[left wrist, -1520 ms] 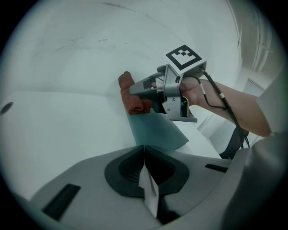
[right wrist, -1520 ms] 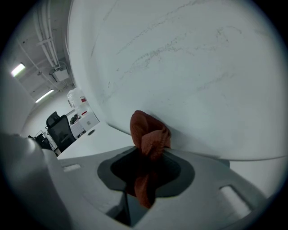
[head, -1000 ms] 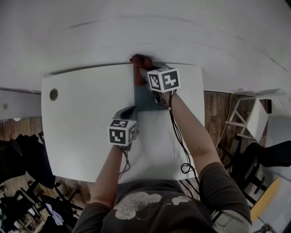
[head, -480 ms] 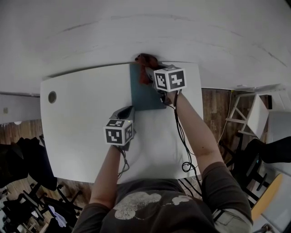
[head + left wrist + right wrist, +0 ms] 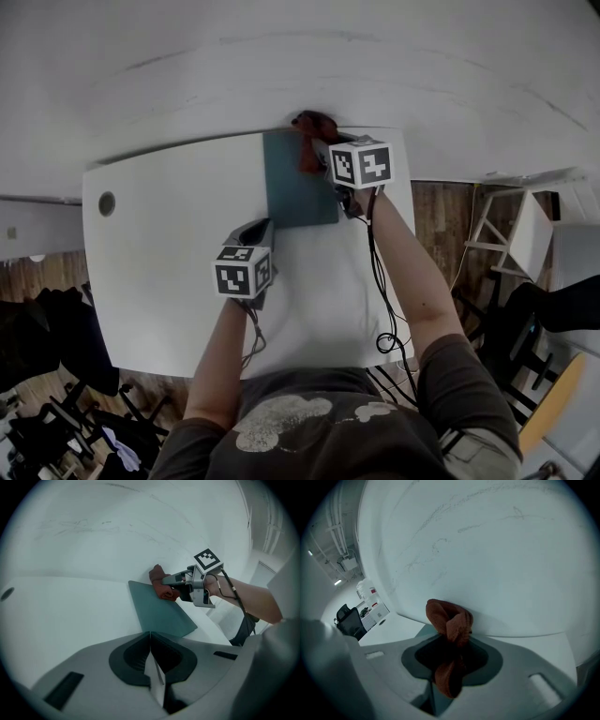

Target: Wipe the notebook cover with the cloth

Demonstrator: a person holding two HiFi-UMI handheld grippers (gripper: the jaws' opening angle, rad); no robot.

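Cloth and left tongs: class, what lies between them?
The notebook, its teal cover bare, lies between the left tongs and the cloth; the left gripper view shows it.

Head view overhead, steeply down; 2 gripper views low; cloth (image 5: 314, 123) shared

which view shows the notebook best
The left gripper view: nearly the whole teal notebook shows, the cloth at its far corner. The head view shows it from above, partly behind the right gripper. The right gripper view shows only a sliver.
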